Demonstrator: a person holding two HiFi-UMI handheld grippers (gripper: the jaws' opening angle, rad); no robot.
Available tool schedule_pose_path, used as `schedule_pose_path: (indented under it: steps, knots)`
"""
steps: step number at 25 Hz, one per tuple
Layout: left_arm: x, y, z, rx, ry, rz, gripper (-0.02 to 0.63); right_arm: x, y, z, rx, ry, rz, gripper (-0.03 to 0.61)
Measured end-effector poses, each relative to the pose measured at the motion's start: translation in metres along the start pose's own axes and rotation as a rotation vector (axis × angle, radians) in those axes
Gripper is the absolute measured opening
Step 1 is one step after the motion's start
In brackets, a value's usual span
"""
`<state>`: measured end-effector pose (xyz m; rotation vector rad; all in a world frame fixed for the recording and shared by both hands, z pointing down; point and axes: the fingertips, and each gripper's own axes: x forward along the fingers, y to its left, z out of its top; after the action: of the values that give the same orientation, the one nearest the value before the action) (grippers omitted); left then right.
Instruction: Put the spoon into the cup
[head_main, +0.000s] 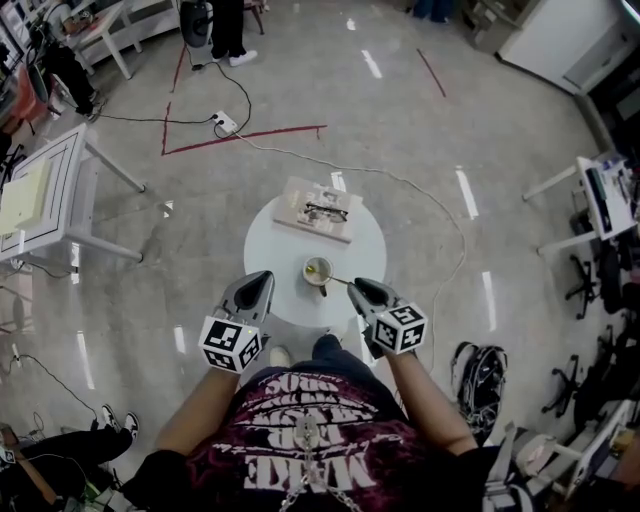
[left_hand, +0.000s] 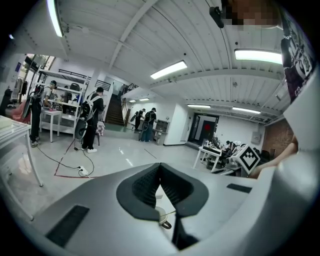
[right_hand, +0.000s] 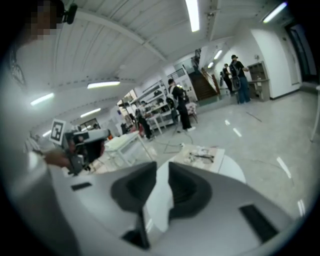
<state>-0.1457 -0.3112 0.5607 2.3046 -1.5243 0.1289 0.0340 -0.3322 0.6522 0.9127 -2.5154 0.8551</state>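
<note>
spoon (head_main: 338, 280) in cup (head_main: 317, 272) near right hand-held gripper (head_main: 353, 286) (slightly spread); left hand-held gripper (head_main: 265, 276) closed

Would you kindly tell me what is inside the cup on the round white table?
A spoon stands in the cup, its handle leaning out over the rim to the right. Its bowl end is hidden down inside; anything else at the bottom cannot be made out.

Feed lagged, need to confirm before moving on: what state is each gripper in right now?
Left gripper: jaws closed, empty.
Right gripper: jaws open, empty.
</note>
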Motion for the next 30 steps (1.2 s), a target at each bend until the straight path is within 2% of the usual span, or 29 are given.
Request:
schedule_pose_path:
  steps: [2,6,10,19,30]
  knots:
    - [-0.001,0.002,0.004,0.003,-0.007,0.005,0.031,-0.010,0.012,0.014,-0.026,-0.044,0.020,0.048]
    - [-0.005,0.000,0.014,0.019,-0.026,0.001,0.031,-0.032,0.046,0.050,-0.086,-0.164,0.106,0.037]
    - [-0.009,-0.007,0.029,0.036,-0.056,-0.015,0.031,-0.051,0.069,0.083,-0.167,-0.256,0.108,0.037]
    - [-0.020,-0.021,0.056,0.064,-0.114,-0.070,0.031,-0.083,0.093,0.116,-0.107,-0.403,0.120,0.037]
    - [-0.038,-0.027,0.056,0.077,-0.125,-0.131,0.031,-0.107,0.114,0.112,-0.052,-0.468,0.068,0.035]
